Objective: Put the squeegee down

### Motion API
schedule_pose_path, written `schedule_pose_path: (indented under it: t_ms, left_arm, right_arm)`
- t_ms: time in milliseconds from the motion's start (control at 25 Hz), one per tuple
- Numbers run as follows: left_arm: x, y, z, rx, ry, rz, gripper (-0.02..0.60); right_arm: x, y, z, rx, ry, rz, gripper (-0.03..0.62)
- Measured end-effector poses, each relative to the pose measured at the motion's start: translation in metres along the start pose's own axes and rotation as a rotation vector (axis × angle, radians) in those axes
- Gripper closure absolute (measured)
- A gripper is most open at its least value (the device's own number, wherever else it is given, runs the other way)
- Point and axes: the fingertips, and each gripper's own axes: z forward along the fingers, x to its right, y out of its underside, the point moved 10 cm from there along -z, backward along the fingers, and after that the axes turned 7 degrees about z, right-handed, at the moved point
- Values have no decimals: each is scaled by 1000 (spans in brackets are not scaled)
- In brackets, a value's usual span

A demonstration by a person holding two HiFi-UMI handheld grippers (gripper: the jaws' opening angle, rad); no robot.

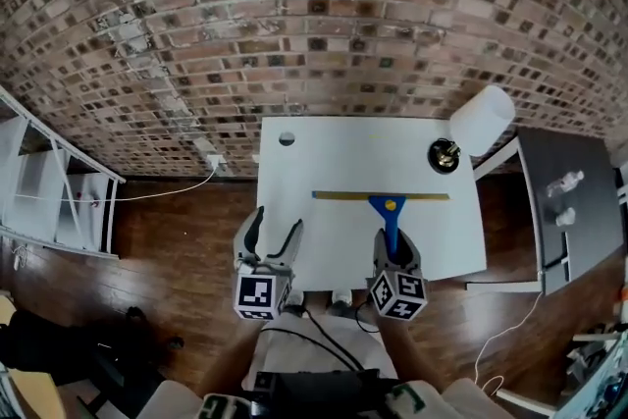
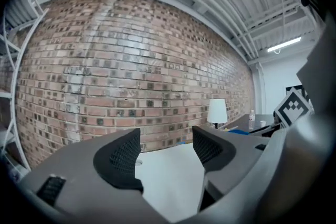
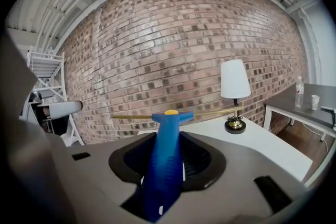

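Note:
The squeegee (image 1: 389, 208) has a blue handle (image 3: 164, 160) and a long brass blade (image 1: 381, 196), held level over the white table (image 1: 324, 162). My right gripper (image 1: 393, 255) is shut on the handle near the table's front edge; in the right gripper view the blade (image 3: 131, 116) runs crosswise ahead of the jaws. My left gripper (image 1: 272, 236) stands open at the table's front left corner with nothing between its fingers. Seen from the left gripper view, the black pads (image 2: 122, 157) frame bare tabletop (image 2: 165, 176).
A lamp with a white shade (image 1: 481, 121) and brass base (image 1: 444, 155) stands at the table's far right corner. A round hole (image 1: 286, 138) is at the far left. A brick wall (image 1: 314, 25) lies behind. A dark side table (image 1: 569, 201) with bottles is to the right; white shelving (image 1: 49, 191) to the left.

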Motion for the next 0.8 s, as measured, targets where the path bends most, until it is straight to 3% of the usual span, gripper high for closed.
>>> schedule_pose_path:
  t_ms: [280,440,560,800]
  left_arm:
    - [23,-7,14,-64,-125,-48,272]
    - [24,1,9,-109,-140,-4,272]
    - [23,2,8,-125,-156,-17,272]
    - [29,6,6,-135,-145,-20,272]
  right_arm:
    - [55,38,94,-175,-3,-69,436]
    - [72,70,147,-279,43,-110,435]
    - [79,88,183,-334,66,-131,434]
    - [79,95,207,-382,144,-92,434]
